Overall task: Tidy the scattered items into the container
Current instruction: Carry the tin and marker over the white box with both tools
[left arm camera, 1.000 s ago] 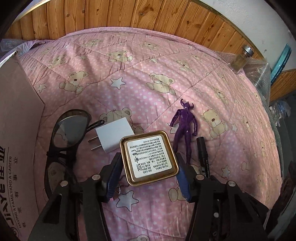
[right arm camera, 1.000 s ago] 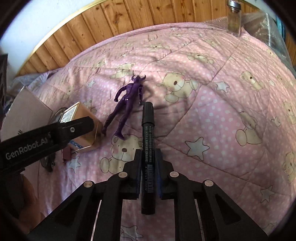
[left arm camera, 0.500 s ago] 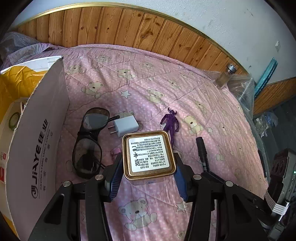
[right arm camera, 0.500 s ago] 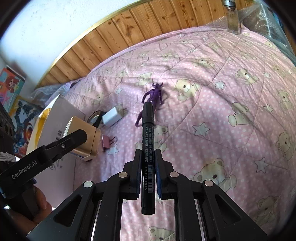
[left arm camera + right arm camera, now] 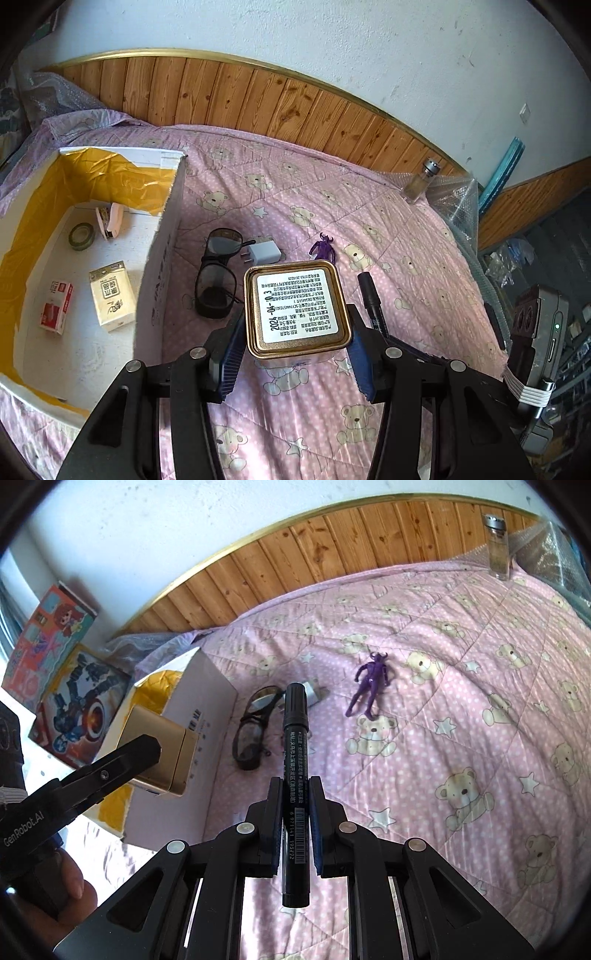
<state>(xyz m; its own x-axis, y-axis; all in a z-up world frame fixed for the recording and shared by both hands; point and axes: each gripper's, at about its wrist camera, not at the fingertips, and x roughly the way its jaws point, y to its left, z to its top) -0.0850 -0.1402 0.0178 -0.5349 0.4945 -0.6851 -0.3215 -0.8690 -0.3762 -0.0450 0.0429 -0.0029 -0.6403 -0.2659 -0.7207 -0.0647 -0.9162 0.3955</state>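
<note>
Both grippers have risen well clear of the bed [image 5: 388,236]. The left gripper [image 5: 295,354] has lifted the gold tin [image 5: 295,306] off the quilt and swung toward the cardboard box [image 5: 162,258], whose inside now shows. The right gripper [image 5: 295,834] has raised the black marker [image 5: 294,775], so the purple figure [image 5: 369,686] looks farther off.

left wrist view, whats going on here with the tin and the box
A person is tidying a bed into a cardboard box. The left gripper is clamped on a gold tin, held up beside the box; the right gripper grips a black marker. Glasses, a white charger and a purple figure lie on the quilt.
</note>
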